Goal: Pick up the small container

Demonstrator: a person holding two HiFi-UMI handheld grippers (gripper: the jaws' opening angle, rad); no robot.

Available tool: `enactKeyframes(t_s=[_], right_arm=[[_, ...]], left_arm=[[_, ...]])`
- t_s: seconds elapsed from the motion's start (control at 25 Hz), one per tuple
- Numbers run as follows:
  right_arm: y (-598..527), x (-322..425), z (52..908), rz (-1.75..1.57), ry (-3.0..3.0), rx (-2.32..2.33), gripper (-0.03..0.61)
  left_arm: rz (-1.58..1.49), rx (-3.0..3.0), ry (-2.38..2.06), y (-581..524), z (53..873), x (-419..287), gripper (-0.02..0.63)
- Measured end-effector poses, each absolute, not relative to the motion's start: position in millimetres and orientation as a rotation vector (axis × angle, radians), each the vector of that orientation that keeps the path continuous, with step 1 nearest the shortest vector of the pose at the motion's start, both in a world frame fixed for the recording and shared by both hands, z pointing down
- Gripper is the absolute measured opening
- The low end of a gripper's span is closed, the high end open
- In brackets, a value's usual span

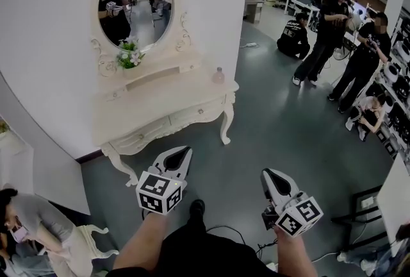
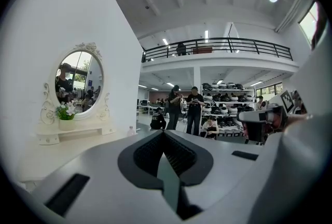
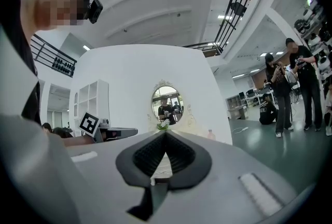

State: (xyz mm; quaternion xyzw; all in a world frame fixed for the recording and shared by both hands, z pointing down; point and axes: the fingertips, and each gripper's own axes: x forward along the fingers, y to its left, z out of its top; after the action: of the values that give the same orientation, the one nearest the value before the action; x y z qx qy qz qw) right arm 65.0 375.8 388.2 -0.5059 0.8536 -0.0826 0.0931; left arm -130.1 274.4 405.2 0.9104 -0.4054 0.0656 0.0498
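The small container (image 1: 218, 75), a pale pink-capped bottle, stands at the right end of a cream dressing table (image 1: 160, 112). It is tiny in the left gripper view (image 2: 130, 130) and in the right gripper view (image 3: 210, 134). My left gripper (image 1: 181, 152) hovers over the floor in front of the table, jaws shut with nothing in them. To its right, my right gripper (image 1: 266, 174) is lower and farther from the table, also shut and empty. Both are well short of the container.
An oval mirror (image 1: 135, 8) and a pot of white flowers (image 1: 129, 56) sit at the table's back. Several people (image 1: 327, 32) stand and crouch on the grey floor at the right. A seated person (image 1: 32, 224) and a white chair (image 1: 90, 243) are at the lower left.
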Motion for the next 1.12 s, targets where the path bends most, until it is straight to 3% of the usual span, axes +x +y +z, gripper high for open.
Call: enactKeyframes(t_s=[0.56,1.12], right_arm=[[232.7,75.1,394.8,-0.312,2.509,-1.613,0.011],[116.7,38.3,388.0,-0.326,2.525,-1.708,0.011]], left_arm=[[0.221,2.8,-1.111,124.6,408.3,-109.2,0.005],[0.199,2.82,-1.001,7.3,410.1,-130.7,0.005]])
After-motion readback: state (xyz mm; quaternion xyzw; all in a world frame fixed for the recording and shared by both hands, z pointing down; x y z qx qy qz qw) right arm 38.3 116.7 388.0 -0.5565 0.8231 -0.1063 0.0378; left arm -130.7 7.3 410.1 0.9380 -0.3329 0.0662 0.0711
